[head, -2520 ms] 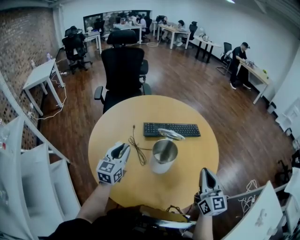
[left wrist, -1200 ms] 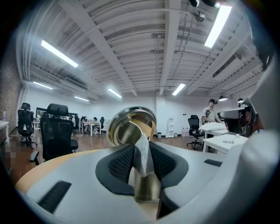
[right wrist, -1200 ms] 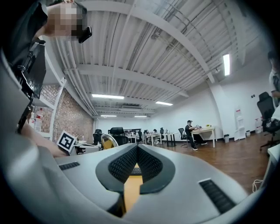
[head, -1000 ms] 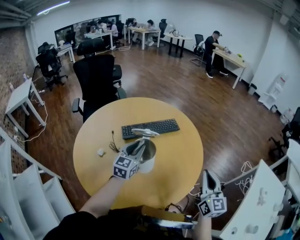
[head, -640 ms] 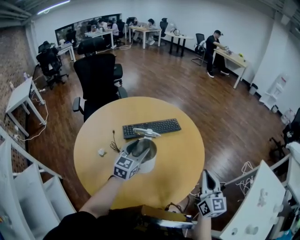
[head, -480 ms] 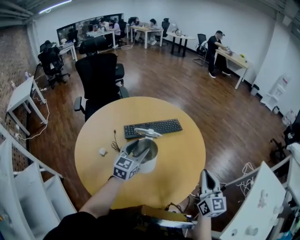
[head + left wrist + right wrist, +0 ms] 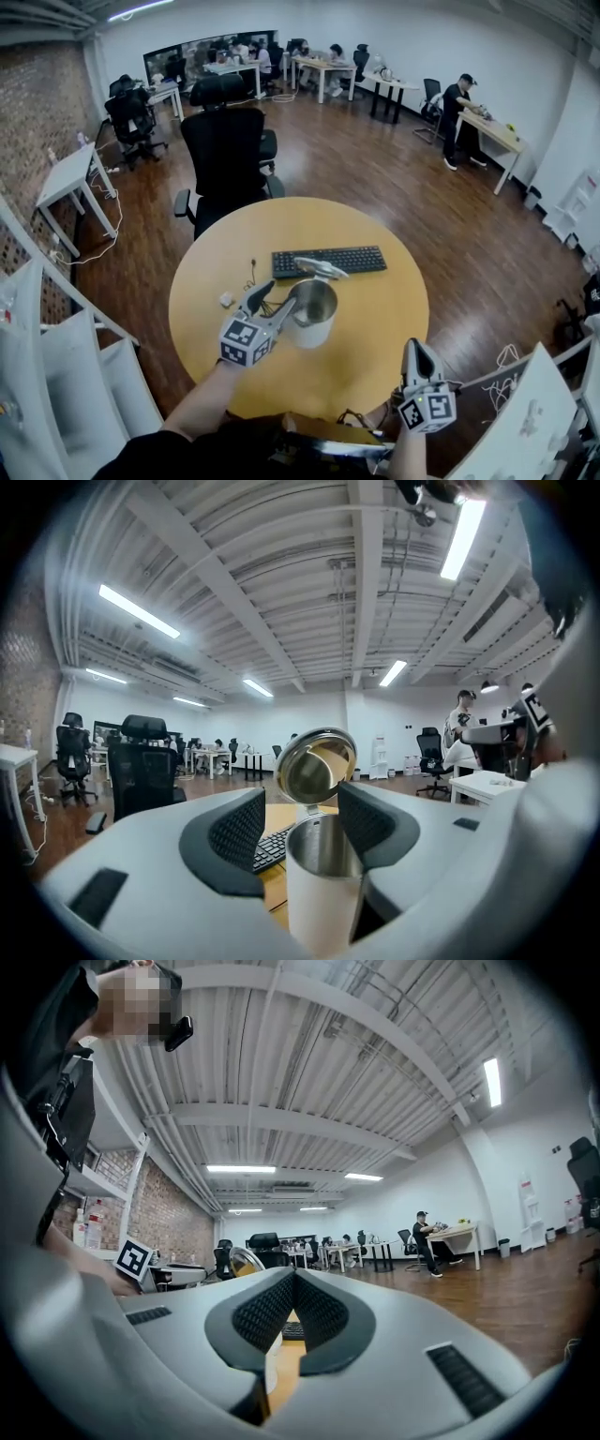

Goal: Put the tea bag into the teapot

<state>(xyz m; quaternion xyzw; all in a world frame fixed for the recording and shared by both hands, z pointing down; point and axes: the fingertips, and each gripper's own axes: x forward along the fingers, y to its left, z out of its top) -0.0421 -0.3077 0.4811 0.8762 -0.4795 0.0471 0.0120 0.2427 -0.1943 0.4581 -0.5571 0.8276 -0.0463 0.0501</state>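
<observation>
The white teapot (image 7: 313, 323) stands in the middle of the round table (image 7: 394, 309) with its steel lid (image 7: 319, 269) flipped up. My left gripper (image 7: 264, 303) hovers just left of the pot's rim, open, with nothing between its pads. In the left gripper view the teapot (image 7: 323, 892) and its lid (image 7: 317, 766) sit straight ahead, beyond the left gripper (image 7: 300, 819). I see no tea bag in any view. My right gripper (image 7: 416, 361) is shut and empty at the table's near right edge; its pads (image 7: 272, 1309) meet.
A black keyboard (image 7: 328, 261) lies behind the teapot, and a thin dark cable (image 7: 253, 278) runs to its left. A small white thing (image 7: 226, 300) rests on the table left of my left gripper. A black office chair (image 7: 225, 155) stands beyond the table.
My left gripper was over the teapot's mouth with narrow jaws; it has drawn back to the left of the rim and its jaws stand wide. The right gripper stayed put.
</observation>
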